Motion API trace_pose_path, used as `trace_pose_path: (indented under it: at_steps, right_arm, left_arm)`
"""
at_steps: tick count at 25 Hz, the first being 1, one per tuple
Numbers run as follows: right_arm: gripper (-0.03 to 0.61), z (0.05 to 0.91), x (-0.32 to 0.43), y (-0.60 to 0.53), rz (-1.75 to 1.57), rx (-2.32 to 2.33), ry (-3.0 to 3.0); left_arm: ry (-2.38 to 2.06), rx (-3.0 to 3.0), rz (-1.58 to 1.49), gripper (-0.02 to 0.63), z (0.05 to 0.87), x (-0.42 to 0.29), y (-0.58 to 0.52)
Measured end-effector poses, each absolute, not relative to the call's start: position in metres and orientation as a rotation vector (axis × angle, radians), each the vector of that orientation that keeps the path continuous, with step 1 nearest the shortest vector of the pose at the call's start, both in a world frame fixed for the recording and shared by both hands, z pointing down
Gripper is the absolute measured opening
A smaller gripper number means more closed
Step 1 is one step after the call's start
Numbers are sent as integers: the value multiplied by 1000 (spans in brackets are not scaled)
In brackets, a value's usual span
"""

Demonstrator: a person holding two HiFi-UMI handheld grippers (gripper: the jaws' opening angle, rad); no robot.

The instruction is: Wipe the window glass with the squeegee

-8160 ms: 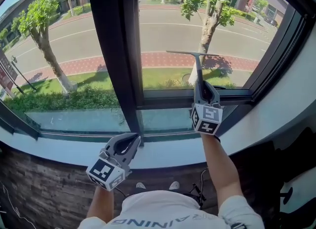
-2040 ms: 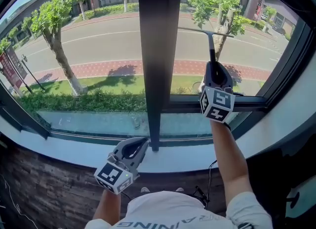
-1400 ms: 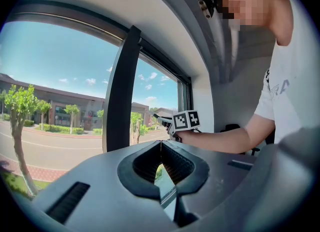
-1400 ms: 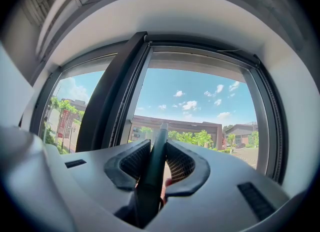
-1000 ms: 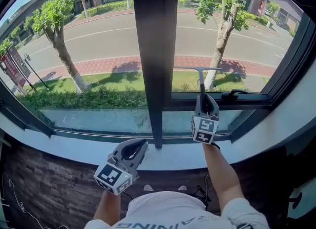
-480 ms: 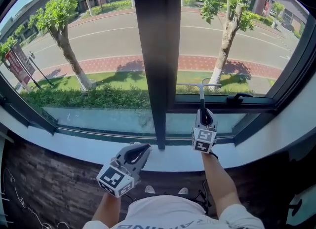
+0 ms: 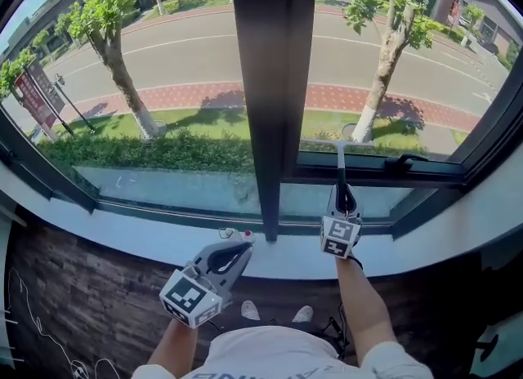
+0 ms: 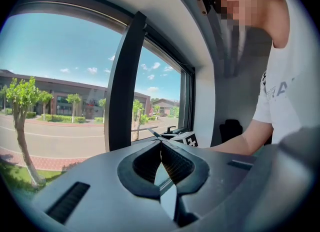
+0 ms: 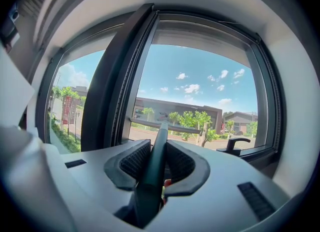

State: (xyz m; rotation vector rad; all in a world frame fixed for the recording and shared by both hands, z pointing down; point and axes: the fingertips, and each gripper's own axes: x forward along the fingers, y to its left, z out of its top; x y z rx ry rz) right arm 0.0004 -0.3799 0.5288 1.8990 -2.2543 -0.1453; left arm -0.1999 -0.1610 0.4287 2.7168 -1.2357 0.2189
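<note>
From the head view, the right gripper (image 7: pixel 343 198) is held up in front of the lower part of the right window pane (image 7: pixel 392 67), just right of the dark window post (image 7: pixel 274 83). The squeegee (image 7: pixel 341 169) stands upright out of it, with its handle rising to the level of the lower frame, where the thin blade is hard to make out. A black window handle (image 7: pixel 406 159) sits on that frame, to the right of the squeegee. The left gripper (image 7: pixel 237 248) is low, over the white sill (image 7: pixel 122 234), near the foot of the post and well apart from the glass.

In the left gripper view, the left gripper (image 8: pixel 160 146) has its ribbed pads pressed together at the tips, with nothing between them. Past them shows the marker cube (image 8: pixel 185 137) of the other gripper, the person's forearm (image 8: pixel 240 138), and the post (image 8: pixel 122 91) against sky and street.

In the right gripper view, the right gripper (image 9: pixel 157 150) pinches the dark handle of the squeegee (image 9: pixel 161 128) between its pads. The handle runs forward and up to the blade, which lies level across the lower part of the pane. The window handle (image 9: pixel 235 143) stands to the right, and the post (image 9: pixel 112 86) leans up on the left.
</note>
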Motion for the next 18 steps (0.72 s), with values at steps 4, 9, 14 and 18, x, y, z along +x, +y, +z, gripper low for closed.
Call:
trace_pose_path:
  at_steps: [4, 9, 14, 18]
  right_arm:
    - [100, 539, 1, -380, -117, 1895, -2251]
    - [100, 553, 3, -382, -112, 1874, -2238]
    - [100, 569, 5, -384, -111, 1849, -2221]
    - [100, 574, 2, -381, -93, 1818, -2230]
  left_arm:
    - [-1238, 2709, 229, 17, 429, -200, -161]
    - [-1228, 2705, 247, 18, 435, -200, -163]
    - [-1226, 2696, 267, 18, 440, -196, -164]
    - [-1226, 2700, 258, 18, 439, -198, -164]
